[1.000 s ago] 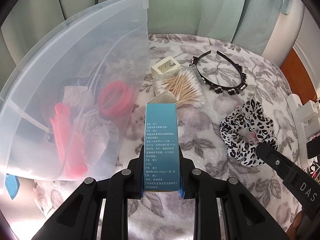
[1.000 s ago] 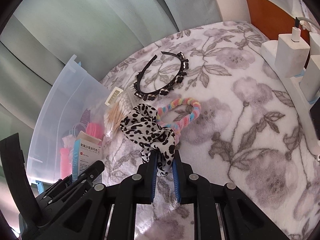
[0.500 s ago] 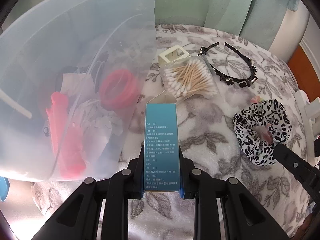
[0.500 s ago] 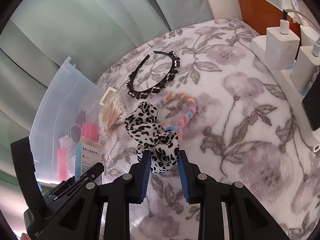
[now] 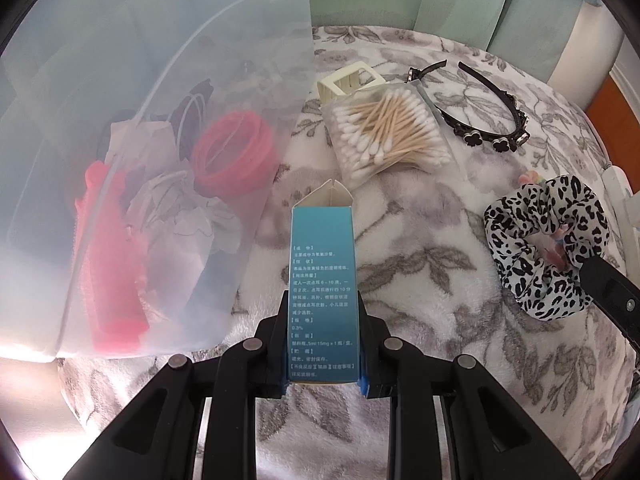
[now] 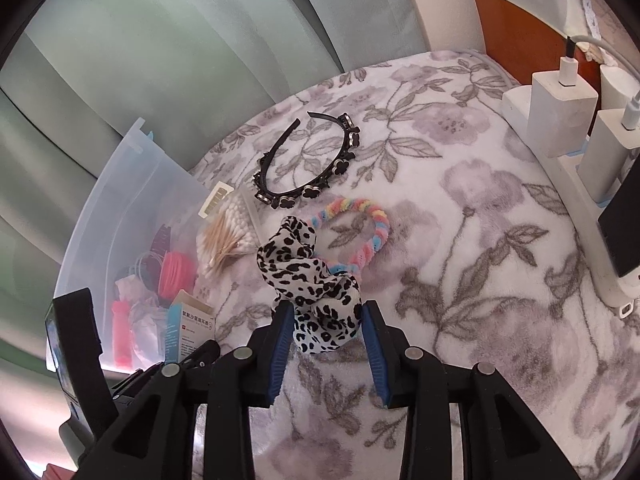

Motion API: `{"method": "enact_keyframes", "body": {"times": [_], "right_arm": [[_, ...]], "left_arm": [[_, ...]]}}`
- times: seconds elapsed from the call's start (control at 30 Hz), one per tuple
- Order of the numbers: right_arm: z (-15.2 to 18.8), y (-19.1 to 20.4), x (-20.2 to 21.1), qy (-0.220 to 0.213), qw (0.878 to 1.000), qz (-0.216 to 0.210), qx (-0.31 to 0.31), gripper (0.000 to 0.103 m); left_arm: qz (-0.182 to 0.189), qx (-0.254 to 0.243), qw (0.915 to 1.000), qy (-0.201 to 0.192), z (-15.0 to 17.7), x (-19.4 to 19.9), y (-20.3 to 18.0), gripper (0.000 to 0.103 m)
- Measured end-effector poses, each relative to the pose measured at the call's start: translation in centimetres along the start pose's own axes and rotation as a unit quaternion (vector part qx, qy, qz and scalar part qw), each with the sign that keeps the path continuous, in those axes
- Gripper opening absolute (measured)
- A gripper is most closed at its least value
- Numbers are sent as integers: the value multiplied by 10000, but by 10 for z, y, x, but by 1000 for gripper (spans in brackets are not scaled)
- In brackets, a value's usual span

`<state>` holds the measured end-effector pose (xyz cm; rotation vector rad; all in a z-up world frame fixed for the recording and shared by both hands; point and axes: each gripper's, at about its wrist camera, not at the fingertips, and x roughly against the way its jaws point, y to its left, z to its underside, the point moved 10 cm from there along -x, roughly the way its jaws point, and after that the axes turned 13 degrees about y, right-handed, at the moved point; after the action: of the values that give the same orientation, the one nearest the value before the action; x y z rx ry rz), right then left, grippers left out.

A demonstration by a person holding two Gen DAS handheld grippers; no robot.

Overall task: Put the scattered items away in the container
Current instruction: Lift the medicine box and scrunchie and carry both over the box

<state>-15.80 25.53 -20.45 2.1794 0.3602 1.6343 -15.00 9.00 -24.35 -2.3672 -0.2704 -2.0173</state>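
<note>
Pale green curtains (image 6: 168, 60) hang behind a floral fleece blanket (image 6: 460, 240), with orange-brown wood panelling (image 6: 516, 32) at right.

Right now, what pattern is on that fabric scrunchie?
Black leopard spots on white; the scrunchie shows best in the right wrist view.

teal box (image 5: 322, 280), leopard-print scrunchie (image 6: 312, 276), pastel rainbow scrunchie (image 6: 368, 228)

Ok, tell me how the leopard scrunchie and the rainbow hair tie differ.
The leopard scrunchie is bulky black-and-white spotted fabric; the rainbow hair tie is a thin pastel twisted ring. The scrunchie sits crumpled between the right gripper's opening jaws; the tie lies flat, partly under it. Both rest on the floral blanket.
</note>
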Motion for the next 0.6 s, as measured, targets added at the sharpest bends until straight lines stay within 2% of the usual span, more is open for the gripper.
{"method": "enact_keyframes", "body": {"times": [0.03,0.07,0.37,0.43,0.6], "right_arm": [[-2,1,0,-22,10000,53,38,51],[-4,2,1,-46,9999,101,77,52],[-24,19,3,-213,9987,247,383,50],[-24,21,1,-199,9985,293,418,39],[-20,20,-4,-86,9986,317,415,25]], "left_arm": [[-2,-4,10000,-2,0,0,0,25],[-1,-3,10000,-1,0,0,-1,25],[22,-4,10000,3,-3,-1,1,25],[24,-5,10000,4,-3,-1,1,25],[62,-25,10000,-8,-4,1,-1,25]]}}
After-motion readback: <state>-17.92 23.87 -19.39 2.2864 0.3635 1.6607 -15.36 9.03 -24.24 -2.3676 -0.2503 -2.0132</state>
